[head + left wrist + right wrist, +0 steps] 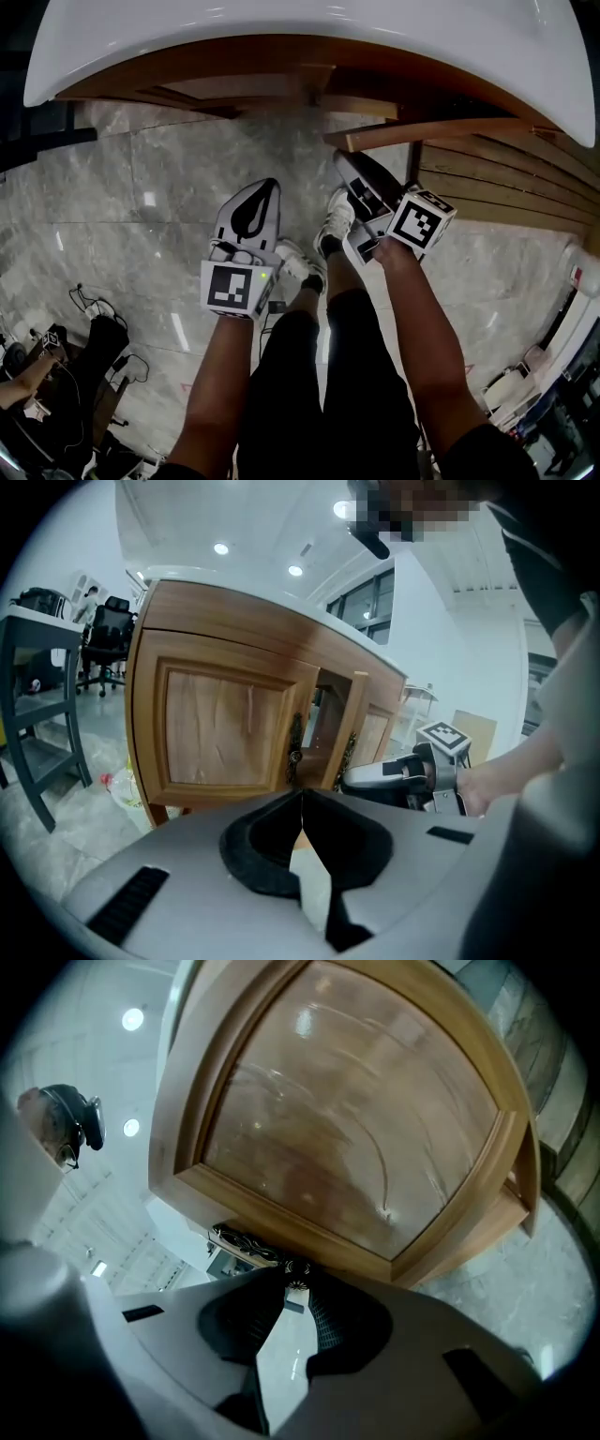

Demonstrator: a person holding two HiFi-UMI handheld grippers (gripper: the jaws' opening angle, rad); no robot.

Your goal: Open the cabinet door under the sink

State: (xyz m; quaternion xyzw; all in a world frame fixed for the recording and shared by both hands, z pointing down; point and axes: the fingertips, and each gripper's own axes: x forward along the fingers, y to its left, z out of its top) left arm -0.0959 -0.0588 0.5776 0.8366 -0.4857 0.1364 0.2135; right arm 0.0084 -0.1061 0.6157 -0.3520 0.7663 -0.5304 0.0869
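Note:
The wooden cabinet [220, 728] stands under the white sink counter [281, 37]. Its left door is closed. The right door [357, 726] stands ajar, and its top edge [422, 136] swings out over the floor. My right gripper [298, 1283] is shut on this door's dark metal knob [297, 1272]; the door panel [347, 1119] fills the right gripper view. In the left gripper view the right gripper [354, 778] reaches the ajar door's edge. My left gripper [267, 185] hovers over the floor left of it, with its jaws [302, 794] closed and nothing between them.
Grey marble floor [122, 197] lies below. The person's legs and white shoes [333, 225] stand between the grippers. A dark chair [42, 714] and a plastic bag [122, 785] stand left of the cabinet. A seated person's arm [28, 375] and cables lie at lower left.

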